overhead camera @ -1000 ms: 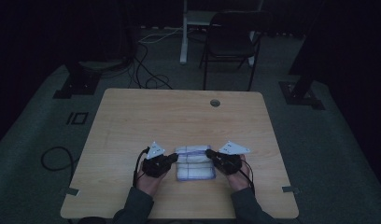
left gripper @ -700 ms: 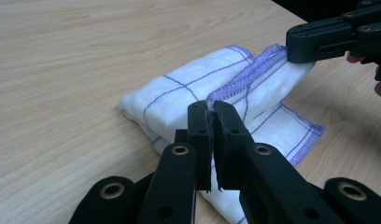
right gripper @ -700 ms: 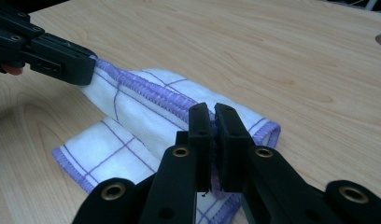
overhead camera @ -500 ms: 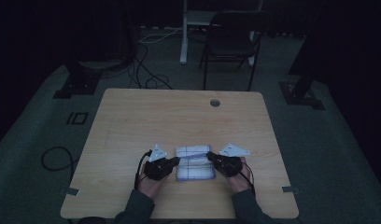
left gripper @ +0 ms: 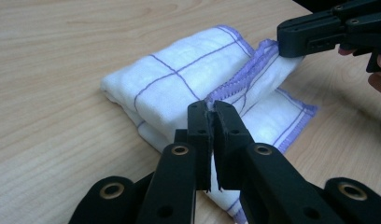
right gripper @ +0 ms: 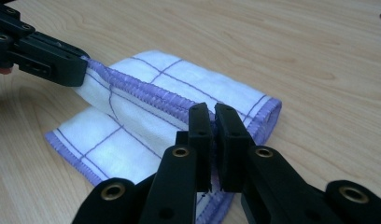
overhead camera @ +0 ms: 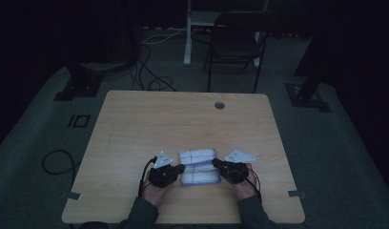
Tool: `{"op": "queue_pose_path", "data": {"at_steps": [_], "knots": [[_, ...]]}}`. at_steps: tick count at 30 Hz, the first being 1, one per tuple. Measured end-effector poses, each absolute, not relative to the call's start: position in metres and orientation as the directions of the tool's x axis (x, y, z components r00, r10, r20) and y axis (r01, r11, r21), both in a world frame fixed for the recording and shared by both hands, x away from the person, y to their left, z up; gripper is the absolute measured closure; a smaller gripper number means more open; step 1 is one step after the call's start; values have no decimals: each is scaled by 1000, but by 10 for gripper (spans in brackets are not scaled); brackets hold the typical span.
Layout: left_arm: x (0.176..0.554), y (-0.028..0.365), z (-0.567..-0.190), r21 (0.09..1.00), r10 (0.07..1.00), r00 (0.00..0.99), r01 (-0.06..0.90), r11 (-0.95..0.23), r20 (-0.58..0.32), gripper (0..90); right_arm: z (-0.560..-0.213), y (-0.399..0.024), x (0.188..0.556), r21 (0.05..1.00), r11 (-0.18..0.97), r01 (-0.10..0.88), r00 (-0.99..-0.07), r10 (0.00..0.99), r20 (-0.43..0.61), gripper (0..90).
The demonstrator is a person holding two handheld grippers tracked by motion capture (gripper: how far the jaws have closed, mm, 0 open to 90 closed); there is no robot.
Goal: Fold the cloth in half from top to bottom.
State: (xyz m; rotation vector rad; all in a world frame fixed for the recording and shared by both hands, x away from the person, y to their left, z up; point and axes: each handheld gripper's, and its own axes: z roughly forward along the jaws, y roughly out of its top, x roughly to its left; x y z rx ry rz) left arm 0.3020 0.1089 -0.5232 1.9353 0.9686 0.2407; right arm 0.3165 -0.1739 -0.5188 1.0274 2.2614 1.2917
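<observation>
A white cloth (overhead camera: 199, 166) with purple lines and purple stitched edges lies folded on the near middle of the wooden table (overhead camera: 183, 119). The left gripper (overhead camera: 179, 169) pinches the cloth's left end, its jaws pressed together on the hemmed edge. The right gripper (overhead camera: 217, 165) pinches the right end of the same hem likewise. Between the two, the edge seems lifted a little off the lower layer, though the dim high view leaves this uncertain. A hand (overhead camera: 157, 193) holds each gripper from the near side.
</observation>
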Motion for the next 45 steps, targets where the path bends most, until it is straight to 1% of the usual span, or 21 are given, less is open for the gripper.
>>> {"op": "queue_pose_path", "data": {"at_steps": [5, 6, 7, 9, 13, 17, 20, 22, 23, 25, 26, 29, 32, 37, 41, 45], "knots": [[300, 108, -525, 805, 708, 673, 532, -263, -215, 861, -519, -175, 316, 847, 324, 422, -679, 732, 59, 868], [299, 108, -525, 804, 709, 672, 534, -263, -215, 833, -520, -176, 315, 846, 324, 424, -677, 733, 59, 867], [299, 108, -525, 804, 710, 671, 534, -263, -214, 833, -520, -176, 315, 846, 324, 424, -677, 733, 59, 867], [299, 109, -525, 806, 713, 667, 535, -255, -217, 781, -520, -177, 315, 842, 325, 431, -677, 734, 63, 866], [301, 115, -520, 825, 726, 649, 524, -211, -226, 699, -520, -180, 313, 841, 319, 436, -674, 735, 70, 862], [307, 122, -518, 828, 750, 618, 532, -178, -236, 698, -521, -183, 311, 840, 318, 440, -674, 735, 75, 855], [311, 122, -519, 820, 758, 608, 544, -180, -237, 701, -522, -185, 310, 839, 316, 443, -674, 735, 79, 846], [312, 118, -522, 811, 751, 620, 547, -206, -227, 701, -521, -186, 309, 841, 310, 442, -672, 736, 82, 808], [311, 116, -524, 806, 746, 627, 549, -220, -224, 701, -521, -187, 309, 845, 303, 441, -669, 738, 84, 764], [310, 112, -528, 798, 739, 639, 550, -246, -212, 700, -519, -191, 309, 855, 275, 440, -662, 743, 102, 709], [309, 109, -529, 796, 736, 643, 551, -252, -212, 701, -518, -193, 309, 858, 263, 442, -657, 745, 110, 697], [305, 105, -532, 790, 727, 658, 545, -281, -195, 700, -517, -198, 310, 863, 239, 444, -644, 755, 122, 680], [299, 101, -535, 784, 722, 669, 539, -308, -176, 698, -517, -206, 312, 864, 203, 460, -604, 785, 138, 655], [295, 101, -538, 781, 719, 675, 534, -324, -163, 689, -519, -212, 317, 854, 203, 478, -571, 811, 127, 610], [294, 106, -535, 790, 719, 674, 529, -311, -168, 657, -525, -218, 323, 831, 216, 513, -543, 831, 119, 579], [301, 119, -531, 799, 745, 645, 534, -278, -172, 636, -530, -225, 328, 816, 211, 538, -517, 847, 122, 565]]}}
